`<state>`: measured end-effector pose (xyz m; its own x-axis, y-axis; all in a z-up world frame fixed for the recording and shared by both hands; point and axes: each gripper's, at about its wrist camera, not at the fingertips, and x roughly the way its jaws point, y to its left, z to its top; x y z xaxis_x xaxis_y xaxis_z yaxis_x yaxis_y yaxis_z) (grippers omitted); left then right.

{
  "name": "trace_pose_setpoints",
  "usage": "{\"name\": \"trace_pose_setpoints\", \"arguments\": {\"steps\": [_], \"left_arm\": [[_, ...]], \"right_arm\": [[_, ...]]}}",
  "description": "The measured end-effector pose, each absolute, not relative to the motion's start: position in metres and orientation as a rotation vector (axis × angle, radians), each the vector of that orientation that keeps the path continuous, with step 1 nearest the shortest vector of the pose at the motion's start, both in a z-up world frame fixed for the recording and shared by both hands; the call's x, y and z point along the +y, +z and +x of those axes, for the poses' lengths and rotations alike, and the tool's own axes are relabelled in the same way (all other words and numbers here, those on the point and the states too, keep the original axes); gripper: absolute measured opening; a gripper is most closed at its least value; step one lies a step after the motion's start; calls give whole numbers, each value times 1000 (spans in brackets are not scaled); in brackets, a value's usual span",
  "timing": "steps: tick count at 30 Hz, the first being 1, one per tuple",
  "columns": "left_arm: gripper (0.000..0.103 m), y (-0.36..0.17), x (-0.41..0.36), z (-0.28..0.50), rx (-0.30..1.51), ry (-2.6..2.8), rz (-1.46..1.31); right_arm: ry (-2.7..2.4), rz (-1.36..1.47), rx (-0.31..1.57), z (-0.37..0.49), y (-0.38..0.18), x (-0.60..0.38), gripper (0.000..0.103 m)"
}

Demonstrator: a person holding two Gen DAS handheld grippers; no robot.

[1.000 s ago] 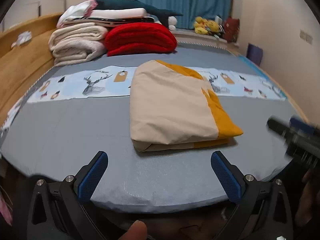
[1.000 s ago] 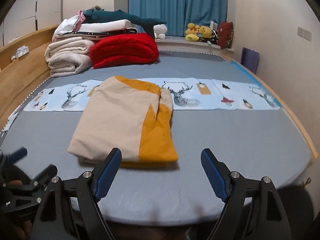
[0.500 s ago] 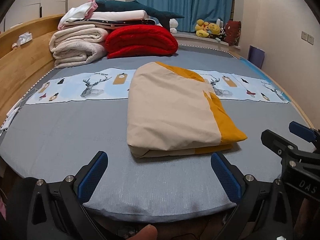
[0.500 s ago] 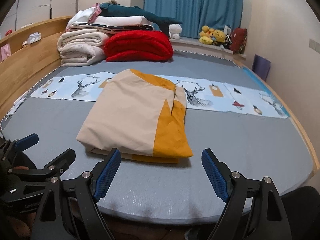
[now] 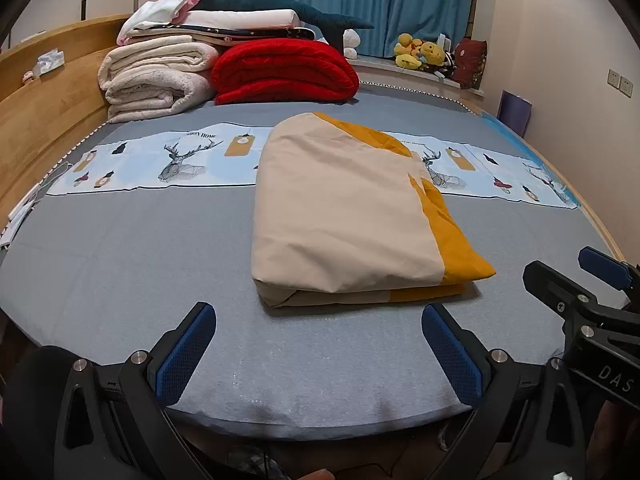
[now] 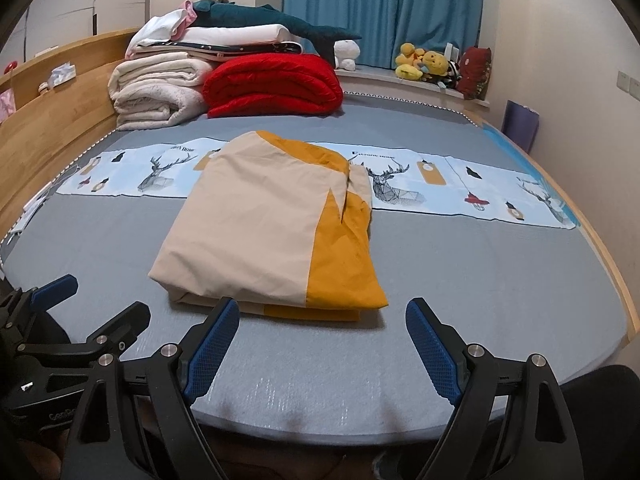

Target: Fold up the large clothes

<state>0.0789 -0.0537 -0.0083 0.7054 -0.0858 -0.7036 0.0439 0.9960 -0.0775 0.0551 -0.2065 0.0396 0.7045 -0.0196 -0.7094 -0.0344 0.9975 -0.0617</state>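
Wood headboard [image 5: 44, 120]: far left, runs along bed edge; small tissue pack on its ledge.
Cream blankets [image 5: 156, 76]: rolled stack at far-left of bed, white/pink linens + dark teal shark plush [image 5: 280, 4] piled on top.
Red quilt [image 5: 286, 70]: folded, just right of cream stack, touching it.
Printed strip [image 6: 460, 188]: pale blue band w/ deer pics across grey sheet [image 5: 120, 264], runs under far end of the garment.
Curtain [image 6: 384, 8]: blue, back wall; yellow plush toys [image 6: 424, 66] on sill at right.
Obstructions: none betw. either tool and the cloth; only bare sheet.
L gripper [image 5: 318, 344]: low at near bed edge, blue pads spread wide, holding nothing; also seen at lower left in right wrist view [image 6: 76, 312].
R gripper [image 6: 324, 342]: near edge too, pads spread wide, empty; its tip shows at right in left wrist view [image 5: 576, 280].
Change vs 0.5 s ago: v. little; both tools stay open & short of the cloth, bundle hasn't moved. 1 s ago the R tool was a blur in left wrist view; sharp now.
Folded garment [image 5: 344, 216]: mid-bed, cream on top w/ mustard-yellow panel along its right side; thick multi-layer rectangle, layers visible at near edge, rounded far end, few creases. Lies flat, well apart from blanket pile, just beyond both tools [image 6: 260, 232].
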Motion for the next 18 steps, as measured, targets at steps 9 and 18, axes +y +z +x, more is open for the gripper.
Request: {"name": "trace_pose_setpoints", "arguments": {"steps": [9,18], "left_arm": [[103,-11,-55,80,787,-78,-57],[103,-11,-55,80,789,-81,-58]], "right_arm": [[8,-70,797,55,38,-208,86],[8,-70,797,55,38,-209,86]]}}
